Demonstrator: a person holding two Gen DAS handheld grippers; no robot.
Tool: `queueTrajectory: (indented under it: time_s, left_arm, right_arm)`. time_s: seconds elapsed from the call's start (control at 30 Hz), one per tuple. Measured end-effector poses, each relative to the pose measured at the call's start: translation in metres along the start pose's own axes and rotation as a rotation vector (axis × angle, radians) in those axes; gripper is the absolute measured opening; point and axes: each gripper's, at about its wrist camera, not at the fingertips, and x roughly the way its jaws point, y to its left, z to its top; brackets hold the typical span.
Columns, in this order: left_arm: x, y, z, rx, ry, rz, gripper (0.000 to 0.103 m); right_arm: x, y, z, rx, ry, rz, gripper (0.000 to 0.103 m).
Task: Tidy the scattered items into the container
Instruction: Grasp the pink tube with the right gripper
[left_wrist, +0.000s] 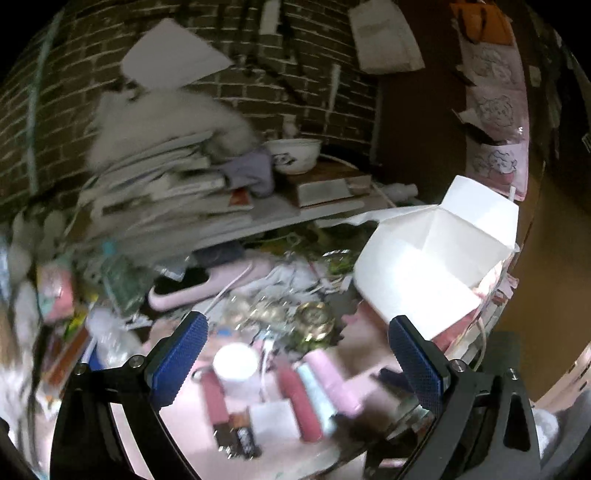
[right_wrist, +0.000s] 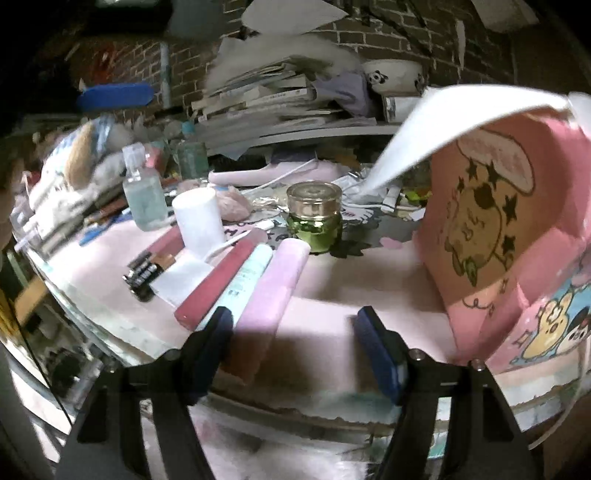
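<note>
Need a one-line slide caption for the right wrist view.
Open right claw poised at pink tube, beside the pink cartoon box.

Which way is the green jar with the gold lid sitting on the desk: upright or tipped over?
Upright. In the right wrist view the green jar stands on its base with the gold lid level on top.

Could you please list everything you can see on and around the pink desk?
Tubes: three; dark pink, pale blue, light pink; side by side, desk front.
Batteries: a few, black; left of the tubes.
Cup: one, white; behind the tubes.
Jar: one, green with gold lid; desk centre.
Bottle: one, clear; back left.
Box: one, pink with cartoons, flaps open; right.
Books: one stack; shelf behind.
Bowl: one, white; shelf.
Left tool: open, empty.
Right tool: open, light pink tube's end between its fingers.
</note>
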Motion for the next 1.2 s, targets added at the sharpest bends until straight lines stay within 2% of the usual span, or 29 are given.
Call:
queueTrajectory:
  time_s: [0.13,0.27,0.43,0.5,0.63,0.73,0.97,1.13,1.2]
  left_arm:
    - [-0.004,0.013,-0.018,-0.033,0.001,0.019,0.098]
    - [-0.007,0.021,-0.029,-0.063,-0.008,-0.003,0.098]
    - [-0.006,0.025,-0.037,-0.087,-0.008,-0.02,0.098]
    - [-0.006,0.027,-0.041,-0.096,-0.003,-0.021,0.098]
    - [-0.003,0.032,-0.049,-0.121,0.015,-0.014,0.098]
    - [-0.001,0.037,-0.055,-0.142,0.026,-0.01,0.098]
    - [0.001,0.045,-0.065,-0.181,0.037,-0.005,0.098]
    - [0.0,0.048,-0.068,-0.197,0.037,-0.006,0.098]
    - [-0.001,0.05,-0.069,-0.203,0.036,-0.005,0.098]
  right_arm:
    - [-0.002,-0.001,-0.003,-0.035,-0.01,-0.08,0.056]
    - [-0.004,-0.012,-0.005,-0.025,-0.02,-0.093,0.056]
    - [0.003,-0.006,0.0,-0.047,-0.032,-0.086,0.054]
    - [0.005,-0.004,0.001,-0.046,-0.035,-0.068,0.044]
    - [0.006,-0.004,0.0,-0.035,-0.037,-0.023,0.033]
    - [0.005,0.001,0.0,-0.053,-0.036,-0.004,0.019]
    - [0.005,0.001,0.0,-0.033,-0.033,0.011,0.019]
    - [0.0,0.008,-0.002,-0.074,-0.065,-0.037,0.017]
    - [-0.004,0.01,-0.001,-0.087,-0.084,-0.055,0.011]
